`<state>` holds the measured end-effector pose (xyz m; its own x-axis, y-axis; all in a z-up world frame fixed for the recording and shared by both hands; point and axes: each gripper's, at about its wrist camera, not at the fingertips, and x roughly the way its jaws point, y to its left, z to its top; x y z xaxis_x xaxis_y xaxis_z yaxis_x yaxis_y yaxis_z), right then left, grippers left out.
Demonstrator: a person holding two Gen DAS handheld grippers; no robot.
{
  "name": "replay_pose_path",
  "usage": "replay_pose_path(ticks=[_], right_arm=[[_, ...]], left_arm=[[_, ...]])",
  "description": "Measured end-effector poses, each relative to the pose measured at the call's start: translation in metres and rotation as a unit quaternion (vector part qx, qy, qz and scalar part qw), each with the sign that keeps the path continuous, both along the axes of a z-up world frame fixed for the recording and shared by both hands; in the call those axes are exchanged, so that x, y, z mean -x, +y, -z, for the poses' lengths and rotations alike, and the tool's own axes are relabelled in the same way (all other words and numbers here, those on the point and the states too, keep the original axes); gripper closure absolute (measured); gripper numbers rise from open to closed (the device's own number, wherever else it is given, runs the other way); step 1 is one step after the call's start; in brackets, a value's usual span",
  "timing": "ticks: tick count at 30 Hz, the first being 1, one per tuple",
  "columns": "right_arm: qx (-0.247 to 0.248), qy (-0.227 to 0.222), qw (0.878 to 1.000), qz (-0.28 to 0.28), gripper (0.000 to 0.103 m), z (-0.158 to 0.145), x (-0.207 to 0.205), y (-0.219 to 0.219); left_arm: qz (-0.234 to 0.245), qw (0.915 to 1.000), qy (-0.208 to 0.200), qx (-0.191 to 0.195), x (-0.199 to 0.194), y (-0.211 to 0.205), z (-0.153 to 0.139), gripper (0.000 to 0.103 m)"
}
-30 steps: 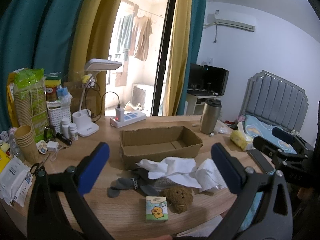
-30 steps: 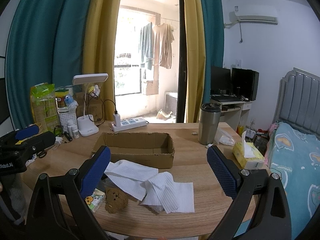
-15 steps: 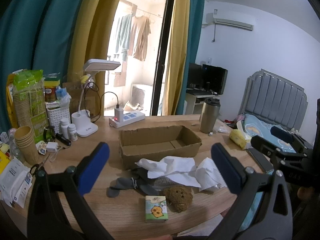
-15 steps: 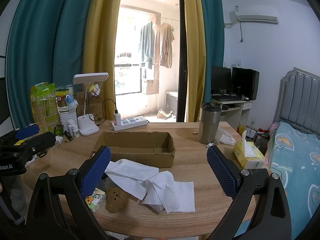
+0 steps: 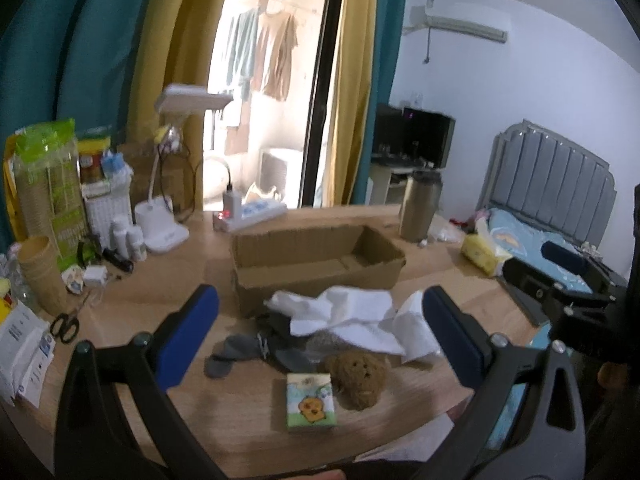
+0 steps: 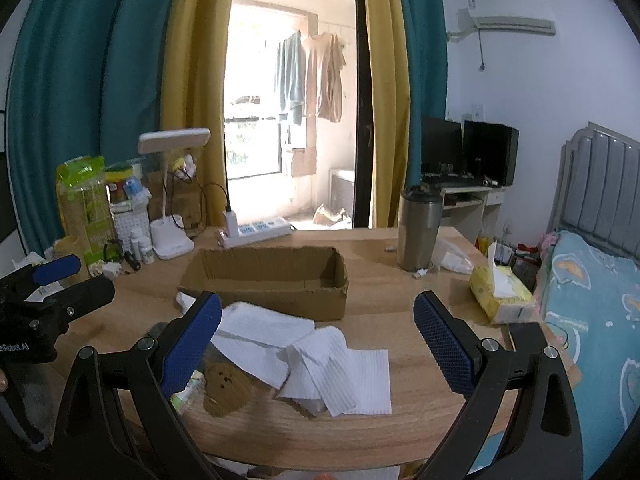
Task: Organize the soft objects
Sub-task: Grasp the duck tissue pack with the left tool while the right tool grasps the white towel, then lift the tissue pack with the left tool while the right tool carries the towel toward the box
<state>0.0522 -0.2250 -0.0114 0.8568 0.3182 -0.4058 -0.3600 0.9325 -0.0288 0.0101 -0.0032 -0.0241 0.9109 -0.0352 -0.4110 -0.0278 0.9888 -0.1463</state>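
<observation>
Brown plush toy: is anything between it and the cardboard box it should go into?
Yes. In the left wrist view the white paper towels and a grey cloth lie on the table between the brown plush toy and the cardboard box. The box looks empty, and nothing covers the toy from above.

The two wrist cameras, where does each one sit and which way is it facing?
Left wrist: on the left tool, above the table's near edge, facing the cardboard box and balcony door; the right tool shows at right.
Right wrist: on the right tool, further right, facing the same way; the left tool shows at left.
Both share the box, white paper towels and brown plush toy.
</observation>
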Motion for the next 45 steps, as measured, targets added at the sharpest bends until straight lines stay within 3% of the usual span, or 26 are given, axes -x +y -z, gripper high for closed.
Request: replay_pose_path(ticks=[10,20,27,29,31,33,40,42,45], right_arm=[[0.022,0.068,0.997,0.020,0.004,0.047,-0.039,-0.012],[0.034,0.121,0.992,0.033,0.004,0.090,-0.066,-0.023],[0.032,0.152,0.988,0.008,0.014,0.108,-0.082,-0.019],[0.029,0.163,0.986,0.000,0.017,0.113,-0.087,-0.017],[0.022,0.174,0.985,-0.006,0.019,0.115,-0.092,-0.015],[0.013,0.182,0.983,-0.012,0.027,0.116,-0.097,-0.015],[-0.003,0.204,0.978,-0.039,0.038,0.120,-0.111,-0.006],[-0.011,0.215,0.975,-0.048,0.058,0.123,-0.113,-0.004],[-0.017,0.216,0.974,-0.062,0.076,0.121,-0.113,-0.003]], left_arm=[[-0.010,0.9953,0.097,-0.004,-0.034,0.011,0.055,0.000],[0.013,0.9789,0.201,-0.037,-0.064,0.000,0.112,0.001],[0.027,0.9673,0.246,-0.053,-0.071,-0.007,0.134,0.002],[0.032,0.9645,0.256,-0.056,-0.073,-0.008,0.138,0.008],[0.036,0.9617,0.266,-0.057,-0.075,-0.009,0.141,0.022],[0.040,0.9593,0.274,-0.053,-0.077,-0.009,0.143,0.027],[0.059,0.9557,0.282,-0.059,-0.079,-0.015,0.142,0.055],[0.062,0.9555,0.283,-0.057,-0.079,-0.014,0.141,0.055],[0.072,0.9562,0.281,-0.036,-0.078,-0.011,0.139,0.056]])
